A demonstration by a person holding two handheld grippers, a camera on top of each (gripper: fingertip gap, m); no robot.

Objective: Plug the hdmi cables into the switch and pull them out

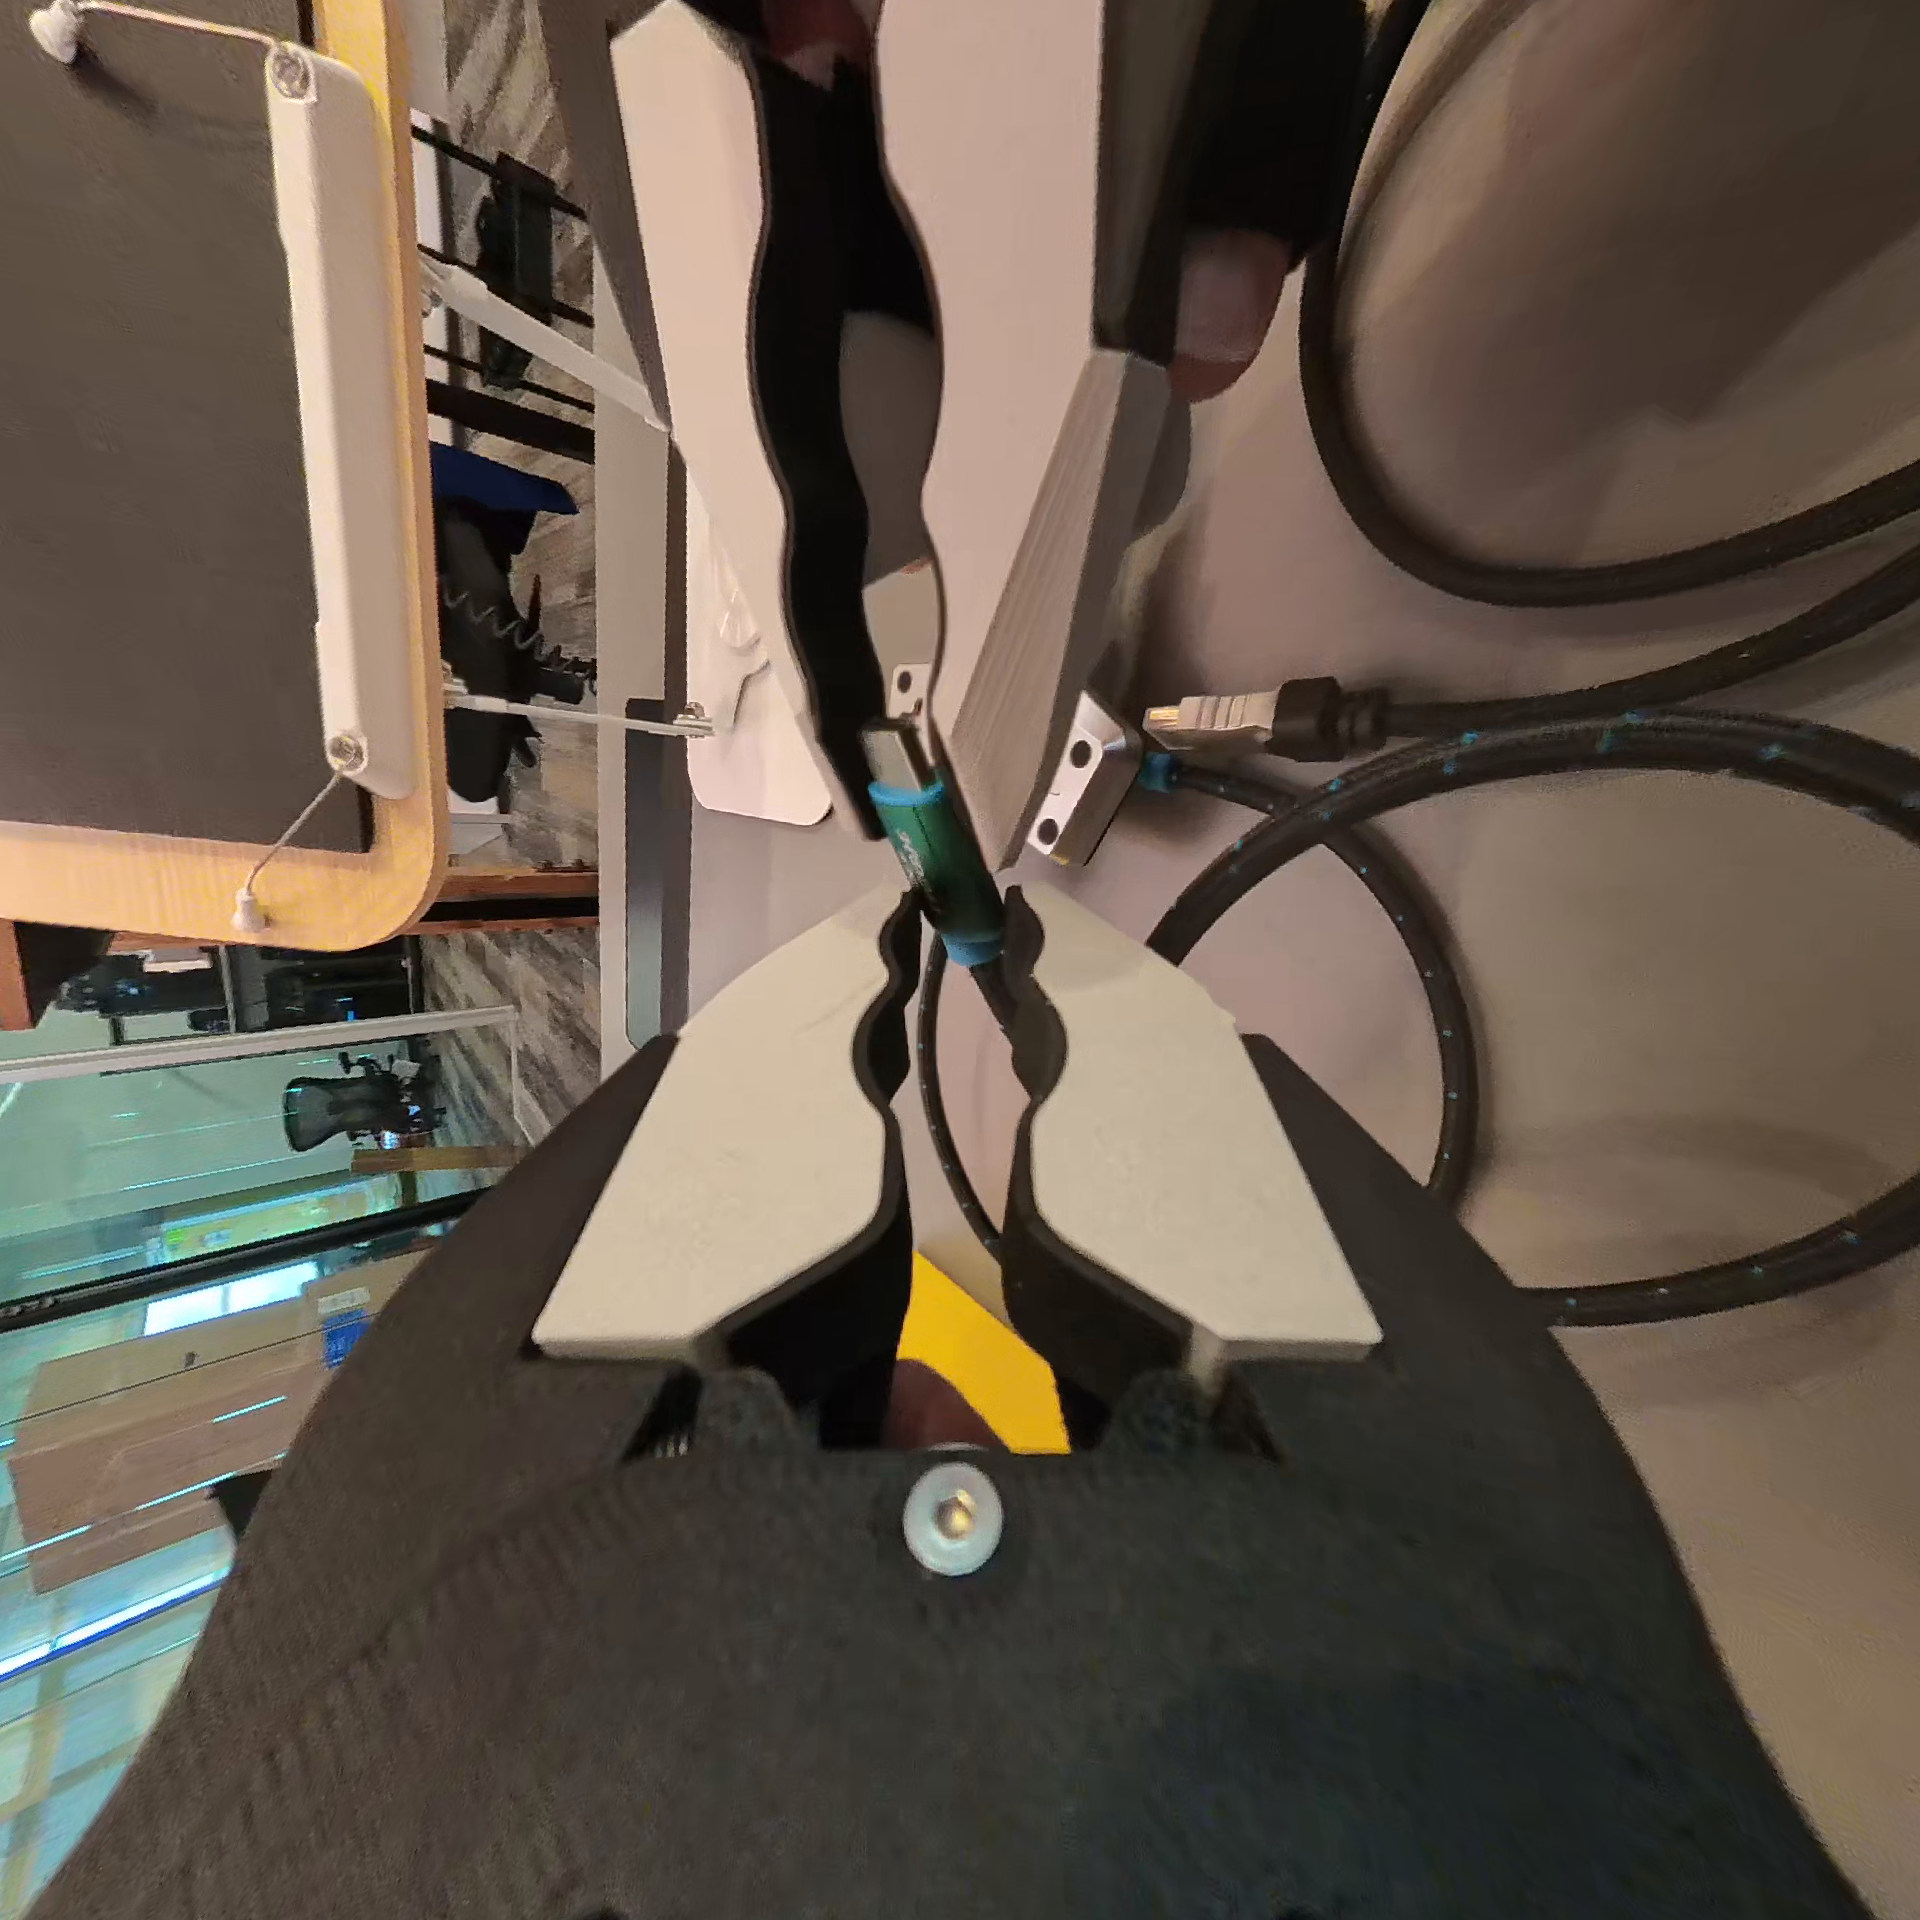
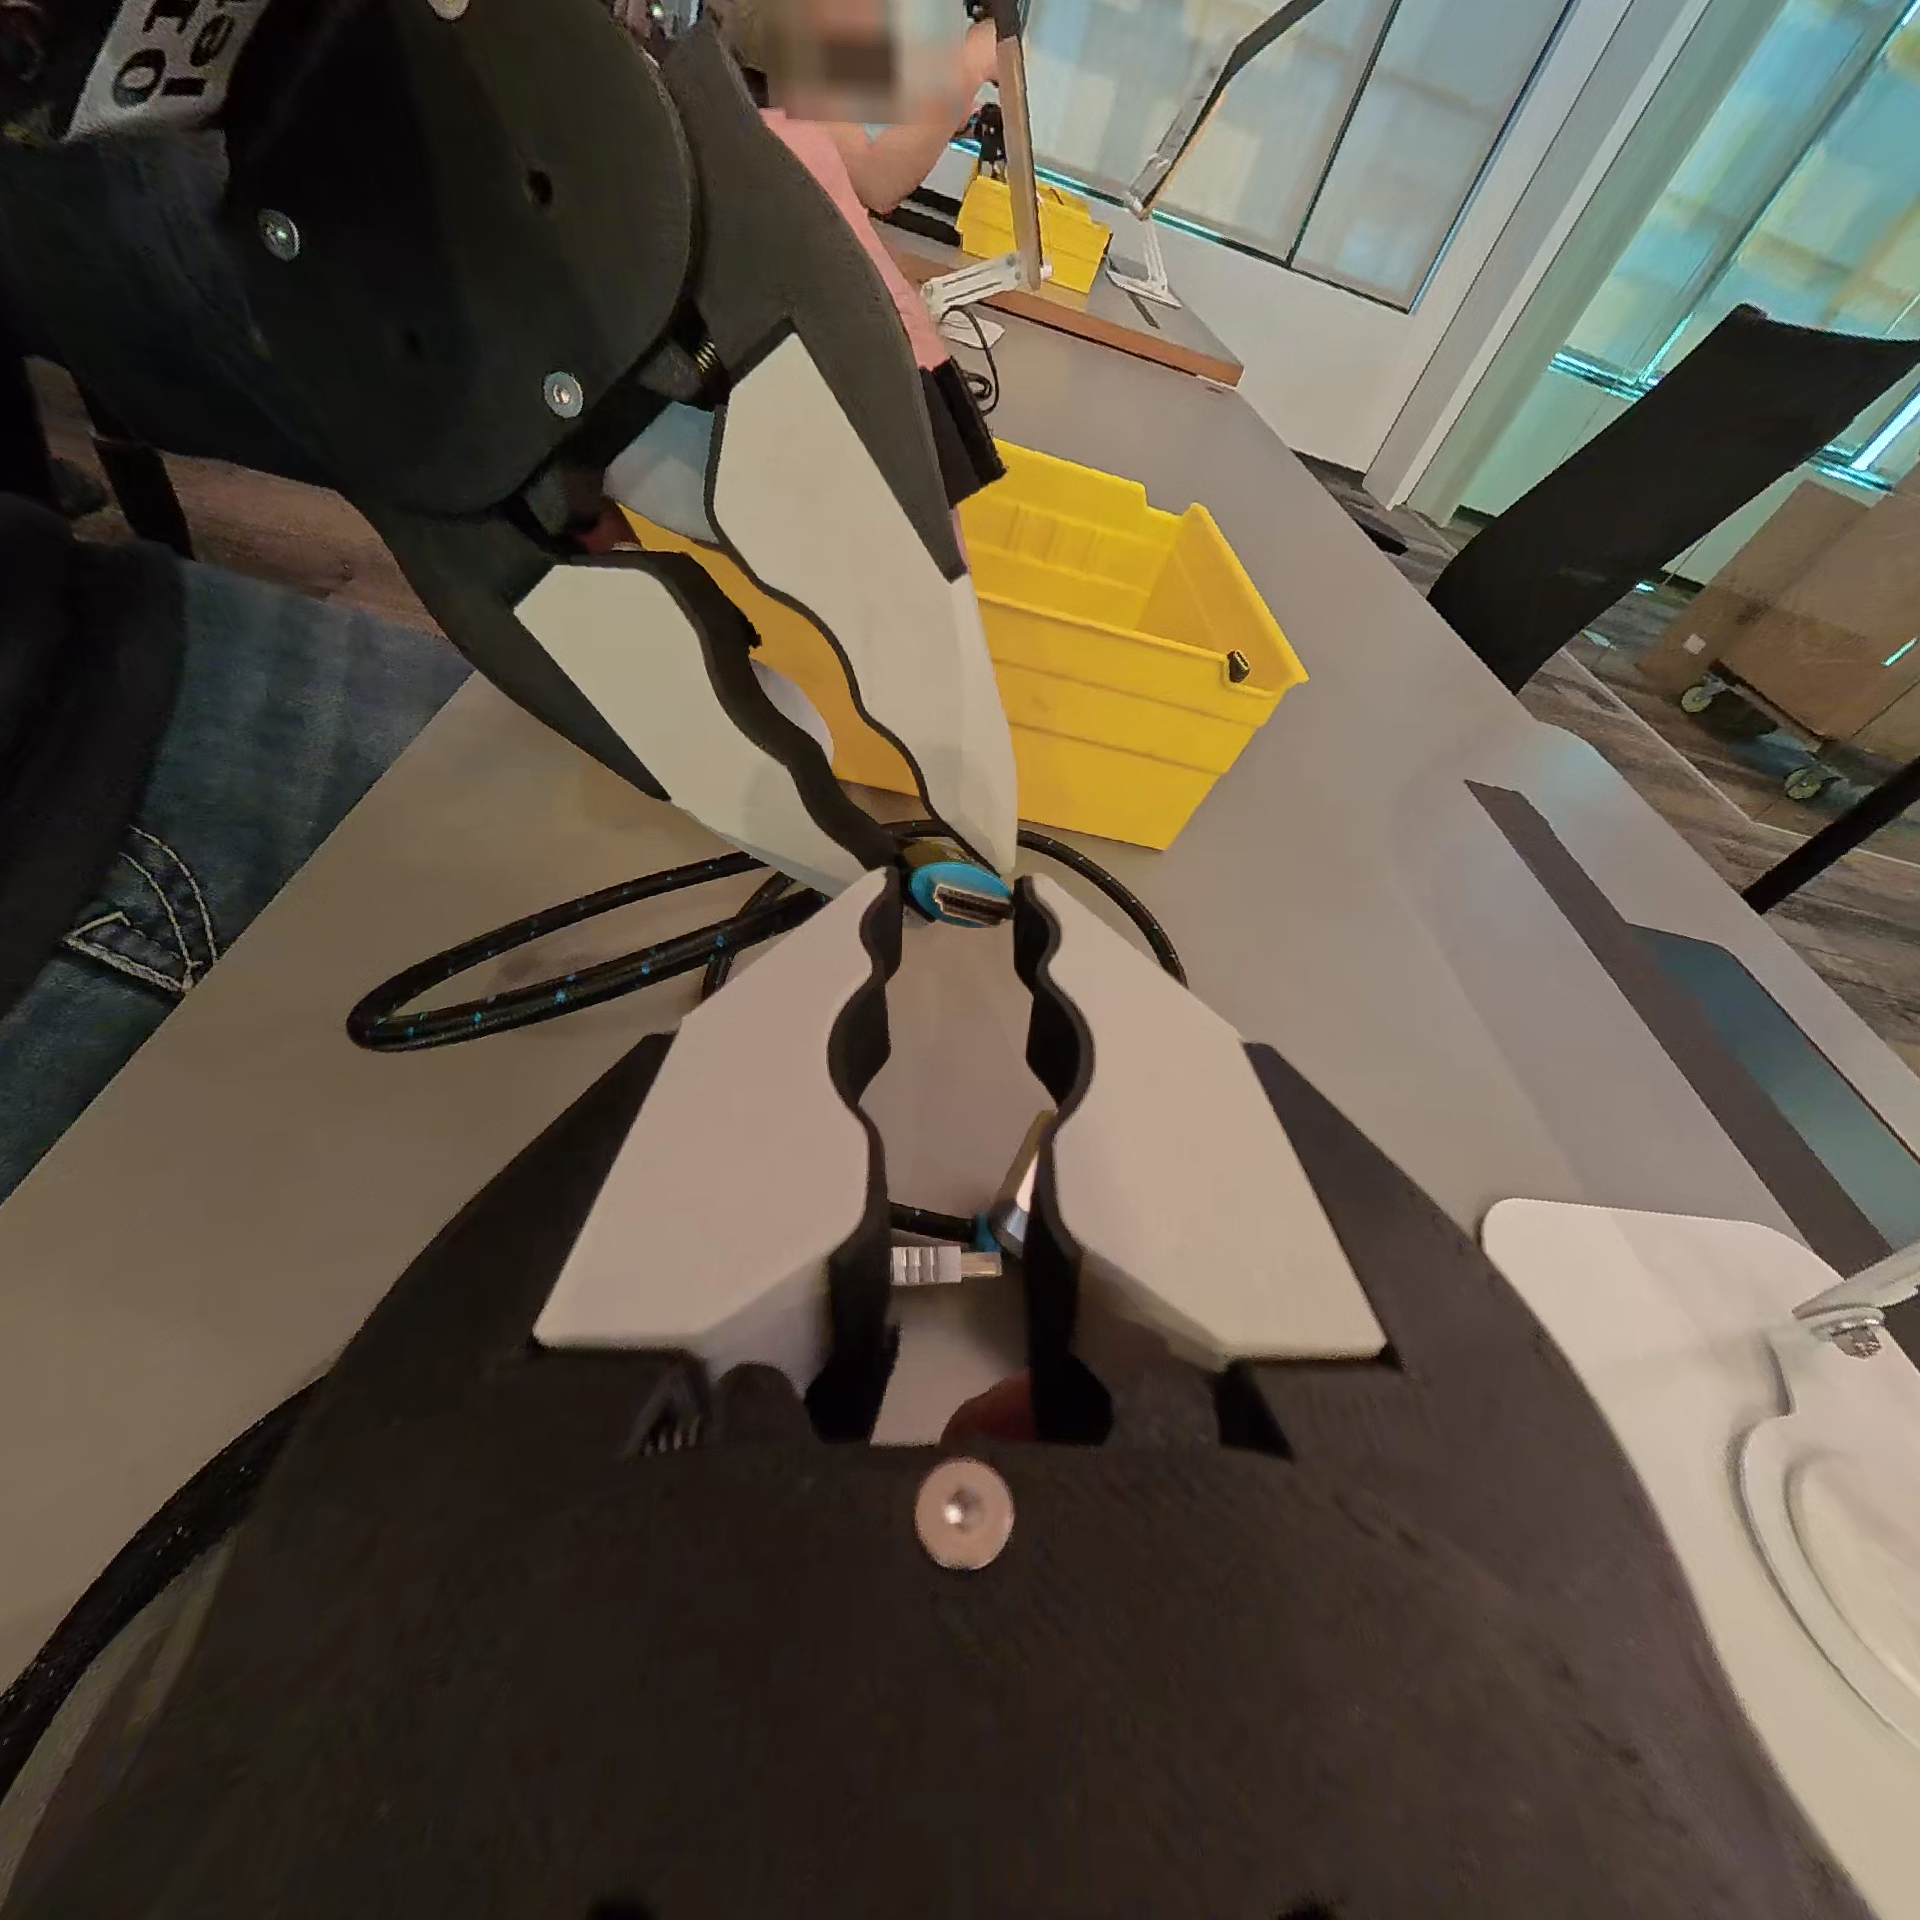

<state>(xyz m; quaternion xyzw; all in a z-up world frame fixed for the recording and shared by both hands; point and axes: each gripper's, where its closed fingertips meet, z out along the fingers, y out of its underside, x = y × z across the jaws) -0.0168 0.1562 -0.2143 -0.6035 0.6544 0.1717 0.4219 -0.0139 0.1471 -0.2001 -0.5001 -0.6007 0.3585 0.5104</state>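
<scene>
My left gripper [image 1: 961, 914] is shut on the rear of a green-and-blue HDMI plug [image 1: 930, 847] and holds it above the grey table [image 2: 1351, 935]. In the right wrist view it comes down from the upper left [image 2: 940, 847]. My right gripper [image 2: 956, 894] is open, with its fingertips either side of the plug's metal end [image 2: 961, 902]. The silver switch [image 1: 1081, 779] lies on the table under the right gripper and shows between its fingers [image 2: 1018, 1195]. A silver-headed HDMI plug [image 1: 1210, 719] lies loose just beside the switch. A second blue connector [image 1: 1153, 774] sits against the switch.
The blue-flecked braided cable [image 2: 540, 977] loops on the table. A plain black cable [image 1: 1455, 582] curves beyond it. A yellow bin [image 2: 1122, 665] stands behind the grippers. A white stand base [image 2: 1662, 1351] is at the right, with a black chair [image 2: 1662, 468] past the table edge. The grippers are tip to tip, or close to it.
</scene>
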